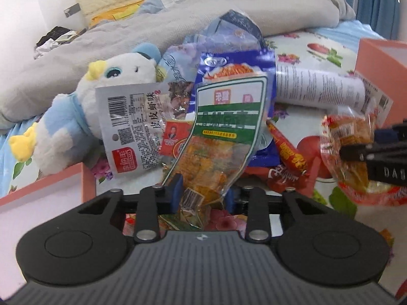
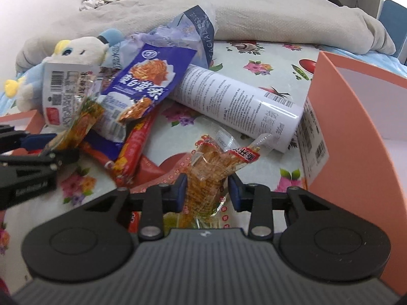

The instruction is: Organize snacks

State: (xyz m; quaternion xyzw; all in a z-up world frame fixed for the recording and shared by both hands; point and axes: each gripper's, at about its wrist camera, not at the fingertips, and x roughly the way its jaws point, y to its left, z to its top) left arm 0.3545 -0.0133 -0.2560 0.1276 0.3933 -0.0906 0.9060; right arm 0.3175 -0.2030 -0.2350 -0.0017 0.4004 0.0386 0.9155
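Left claw [image 1: 203,194] is clamping the lower end of a green-and-white snack packet [image 1: 223,124], holding it above the snack pile [image 1: 229,137] on the flowered bed [image 1: 300,43]. Right claw [image 2: 207,190] is gripping a clear packet of orange snacks [image 2: 216,167], lifted near the bed's right side, beside the orange box [image 2: 356,132]. A white spray can [image 2: 236,104] is lying behind it.
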